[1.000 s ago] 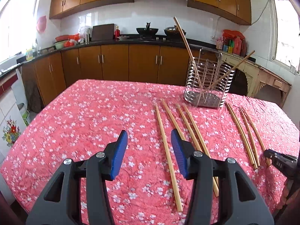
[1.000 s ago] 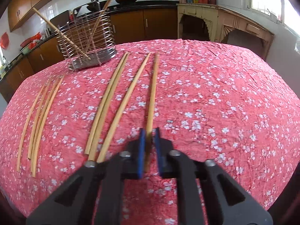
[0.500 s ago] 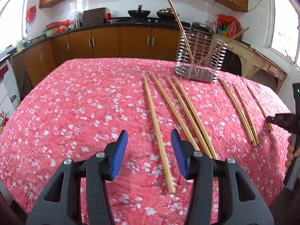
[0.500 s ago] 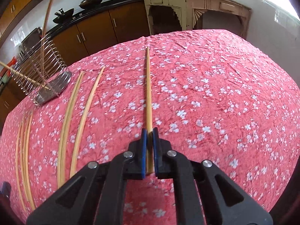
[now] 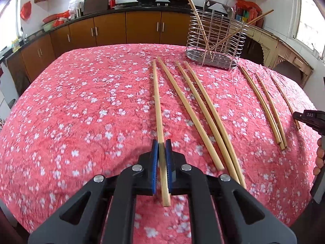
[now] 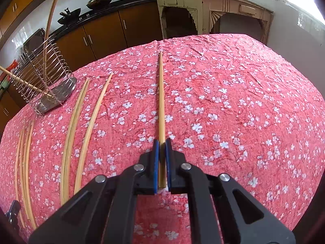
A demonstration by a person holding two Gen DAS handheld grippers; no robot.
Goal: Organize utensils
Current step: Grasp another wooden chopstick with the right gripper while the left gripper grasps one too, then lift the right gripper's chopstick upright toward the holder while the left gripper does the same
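Chopsticks are the business here, two of them gripped and the rest loose on the pink flowered tablecloth (image 5: 81, 105). In the left wrist view the left gripper (image 5: 161, 142) has just been closing and now pinches the leftmost chopstick (image 5: 157, 105) between its blue pads near the stick's near end; a short stub juts out behind the pads, and the long part runs away toward the wire chopstick holder (image 5: 215, 46). Three more loose chopsticks (image 5: 205, 109) lie just right of the held one, fanned toward the holder's base, and a further group (image 5: 264, 103) lies right of the holder, its outermost stick partly hidden by the dark tip of the other tool at the frame edge. Two chopsticks stand tilted in the holder, the taller cut off by the top of the picture. In the right wrist view the right gripper (image 6: 161, 142) is clamped on another chopstick (image 6: 161, 93), its near end buried between the pads; whether the far end touches the cloth is hard to tell. From there the holder (image 6: 43, 81) sits far to the left, with loose sticks (image 6: 81, 126) between it and the gripped one. Fingers (image 5: 320, 160) of a person's hand show at the left view's right edge, mostly cut off.
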